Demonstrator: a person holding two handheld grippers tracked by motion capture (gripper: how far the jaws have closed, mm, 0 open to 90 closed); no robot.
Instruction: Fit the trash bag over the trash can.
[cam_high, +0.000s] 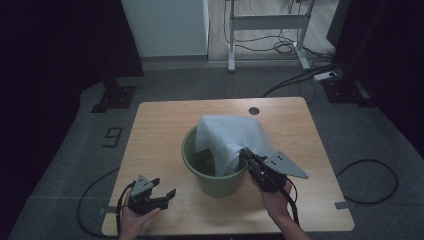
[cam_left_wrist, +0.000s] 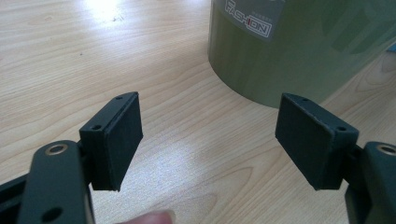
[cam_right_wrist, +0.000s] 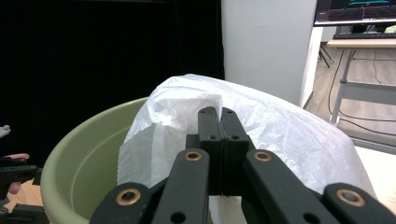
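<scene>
Two grippers work here: the right gripper (cam_high: 246, 154) pinches the white plastic bag (cam_high: 227, 137) at the green bucket's (cam_high: 192, 167) four-o'clock rim (bag draped across the far side), while the left gripper (cam_high: 167, 192), spread and empty, idles at the bucket's eight o'clock, farther away.

Each gripper (cam_high: 170, 194) is matte black with brass-ringed pivots. A grey three-cornered plate (cam_high: 286, 164) tops it. A black cable (cam_high: 294, 207) trails behind.
</scene>
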